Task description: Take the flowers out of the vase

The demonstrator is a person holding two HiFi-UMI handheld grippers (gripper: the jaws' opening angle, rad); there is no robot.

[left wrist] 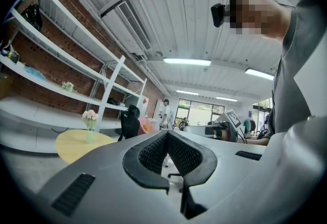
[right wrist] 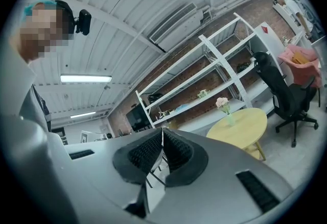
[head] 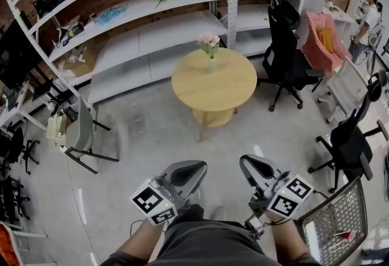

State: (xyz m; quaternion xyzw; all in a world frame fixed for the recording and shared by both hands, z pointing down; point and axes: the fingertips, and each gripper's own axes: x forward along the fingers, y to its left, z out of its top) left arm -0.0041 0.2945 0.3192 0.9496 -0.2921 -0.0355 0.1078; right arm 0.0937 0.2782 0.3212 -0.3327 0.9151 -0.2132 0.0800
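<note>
While both tools hung low by the person's lap, well apart from the round table [head: 213, 92], the left gripper [head: 193, 169] and right gripper [head: 250, 164] each had their jaws pressed together on nothing. The flowers [head: 208, 42] stood in the vase [head: 211, 65] near the table's far edge. The pale vase was too small to make out clearly, and the head view's lower edge cut off both forearms.

Head cam: steeply down. Gripper cams: level, along the jaws. All three share the distant round pale-wood table [head: 220, 93] [left wrist: 75, 149] [right wrist: 249, 124].
</note>
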